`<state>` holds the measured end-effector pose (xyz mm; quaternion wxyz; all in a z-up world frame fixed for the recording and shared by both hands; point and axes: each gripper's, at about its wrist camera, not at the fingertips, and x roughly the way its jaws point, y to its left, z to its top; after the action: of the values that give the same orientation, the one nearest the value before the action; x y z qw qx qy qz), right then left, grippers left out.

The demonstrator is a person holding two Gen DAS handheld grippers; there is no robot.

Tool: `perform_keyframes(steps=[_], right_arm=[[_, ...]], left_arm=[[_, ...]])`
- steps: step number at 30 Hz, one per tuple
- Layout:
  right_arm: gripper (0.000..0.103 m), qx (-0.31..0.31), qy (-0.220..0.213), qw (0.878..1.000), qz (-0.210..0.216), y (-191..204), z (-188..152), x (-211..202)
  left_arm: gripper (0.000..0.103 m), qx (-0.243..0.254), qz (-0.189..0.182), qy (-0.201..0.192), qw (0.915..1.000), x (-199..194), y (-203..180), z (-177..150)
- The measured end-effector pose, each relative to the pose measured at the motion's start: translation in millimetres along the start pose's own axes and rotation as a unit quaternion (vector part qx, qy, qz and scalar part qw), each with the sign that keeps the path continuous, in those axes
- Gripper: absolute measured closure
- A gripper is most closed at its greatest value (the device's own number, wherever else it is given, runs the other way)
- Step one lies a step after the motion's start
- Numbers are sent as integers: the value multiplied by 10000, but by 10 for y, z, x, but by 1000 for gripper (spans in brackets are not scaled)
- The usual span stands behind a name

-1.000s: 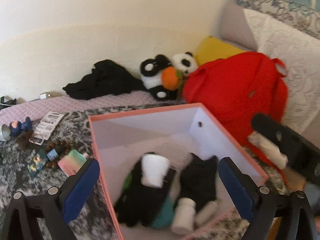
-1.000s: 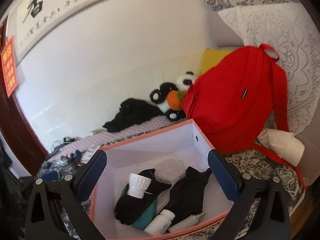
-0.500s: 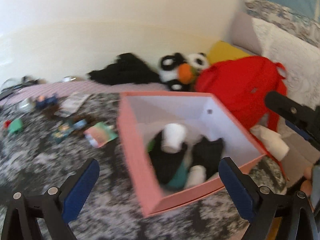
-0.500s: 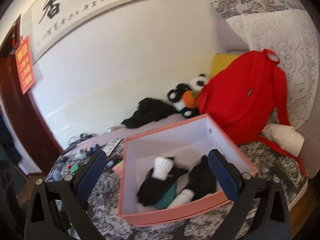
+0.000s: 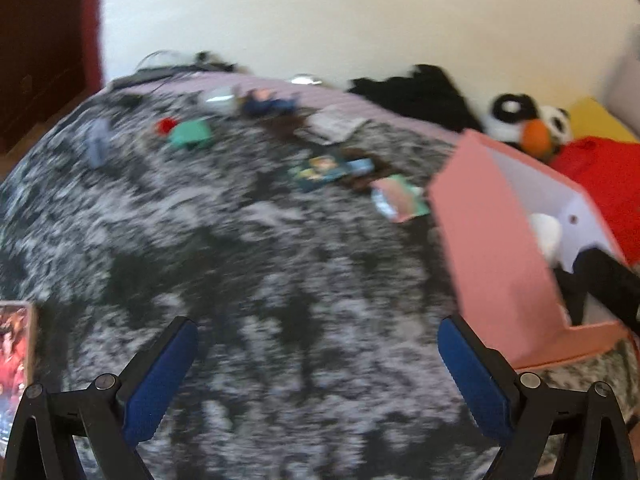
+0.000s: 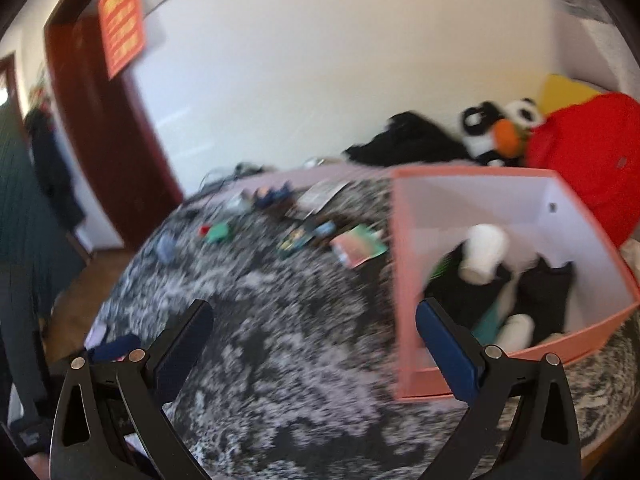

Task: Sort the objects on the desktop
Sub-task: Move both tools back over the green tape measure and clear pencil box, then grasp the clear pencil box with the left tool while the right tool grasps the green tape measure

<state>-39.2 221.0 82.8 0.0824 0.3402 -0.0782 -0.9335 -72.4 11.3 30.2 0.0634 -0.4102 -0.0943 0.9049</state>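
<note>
A pink box (image 5: 496,256) (image 6: 404,280) with a white inside stands at the right of the grey mottled bed cover; it holds black cloth, a white cup (image 6: 482,258) and a white bottle (image 6: 516,330). Loose small items lie at the far side: a pink-green packet (image 5: 398,198) (image 6: 358,246), a picture card (image 5: 320,170) (image 6: 296,238), a green piece (image 5: 190,134) (image 6: 218,232), a blue figure (image 5: 266,104). My left gripper (image 5: 318,364) is open and empty over bare cover. My right gripper (image 6: 314,344) is open and empty, its right finger by the box's near corner. Both views are blurred.
A red backpack (image 6: 592,160), a panda plush (image 6: 496,128) and black clothing (image 6: 404,142) lie behind the box by the wall. A red printed box (image 5: 14,344) sits at the near left edge. A dark red door (image 6: 96,128) stands left.
Both grippers have swung left, away from above the box. The box has shifted to the right of both views and the loose items have come toward the middle. Both stay open.
</note>
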Motion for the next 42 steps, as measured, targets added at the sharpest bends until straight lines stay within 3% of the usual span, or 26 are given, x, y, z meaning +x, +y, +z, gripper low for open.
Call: perform_keyframes(steps=[5,12,23,34,42], right_arm=[[0,-376,351,9986,141,421,-78,424],[0,-817,636,9944,219,874,44,1050],[0,-1535,800,9843,335,1458,403,2230],[0,-2158,1269,9675,367,1915,627,3631],[1,-2116,1365,9675,246,2014,797,4360]], left_arm=[[4,-249,289,-37,9993,151,432,107],[4,-633,759,-255,9948,536,1035,586],[4,-1659,1283,-136,9777,1408,2017,1257],[4,-1610,1361,-284,9771,1961,2445,1749],[7,-1821,1543,-147,9710,2270,2664,1879]])
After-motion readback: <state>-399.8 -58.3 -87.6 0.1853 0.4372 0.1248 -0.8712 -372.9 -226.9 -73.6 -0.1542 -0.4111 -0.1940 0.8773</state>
